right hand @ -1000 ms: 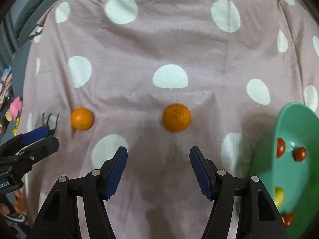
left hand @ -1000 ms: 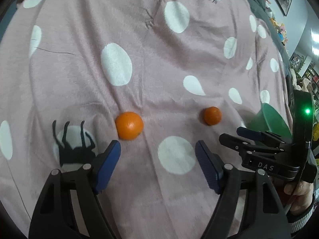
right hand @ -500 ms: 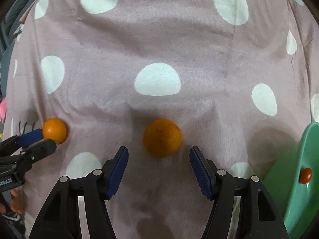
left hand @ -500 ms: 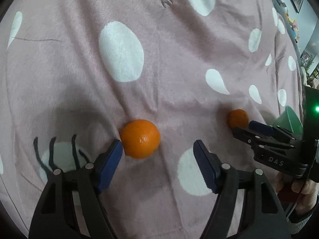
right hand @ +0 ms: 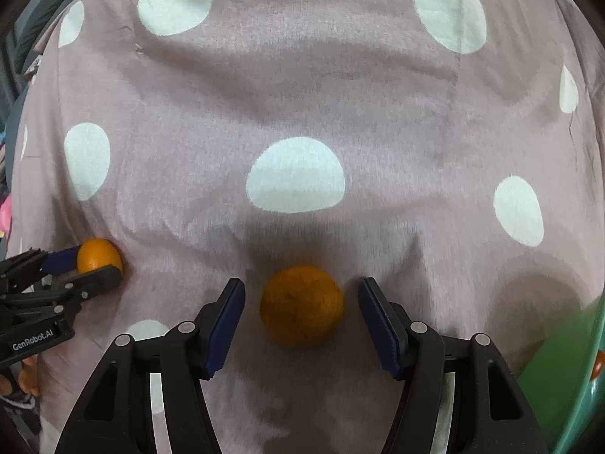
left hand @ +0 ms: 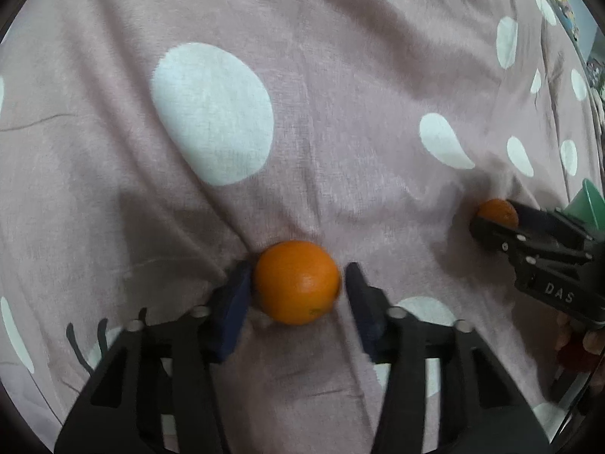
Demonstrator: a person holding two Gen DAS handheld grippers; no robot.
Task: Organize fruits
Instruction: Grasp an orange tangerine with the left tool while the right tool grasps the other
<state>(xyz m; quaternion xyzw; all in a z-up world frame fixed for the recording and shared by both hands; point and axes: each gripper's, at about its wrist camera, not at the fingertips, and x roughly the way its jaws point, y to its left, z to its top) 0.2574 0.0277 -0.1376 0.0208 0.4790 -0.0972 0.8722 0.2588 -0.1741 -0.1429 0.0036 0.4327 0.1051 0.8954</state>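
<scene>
Two oranges lie on a pink cloth [left hand: 340, 121] with white dots. One orange [left hand: 297, 282] sits between the blue pads of my left gripper [left hand: 297, 276], whose jaws are closing. The left pad reaches its side and a thin gap shows at the right pad. The other orange [right hand: 301, 304] lies between the fingers of my right gripper [right hand: 300, 289], whose jaws are closing slightly, with clear gaps on both sides. Each gripper also shows in the other's view: the left gripper [right hand: 87, 265] around its orange [right hand: 99, 255], the right gripper [left hand: 491, 223] at its orange [left hand: 497, 212].
A green bowl [right hand: 567, 397] stands at the right edge with a small red fruit [right hand: 597, 369] in it; its rim [left hand: 590, 204] peeks out behind the right gripper. A person's hands [left hand: 578, 340] [right hand: 22, 378] hold the grippers. Folds run through the cloth.
Both grippers moved down and forward until each orange sits between its fingers. The left jaws narrowed sharply around their orange; the right jaws stayed nearly as wide.
</scene>
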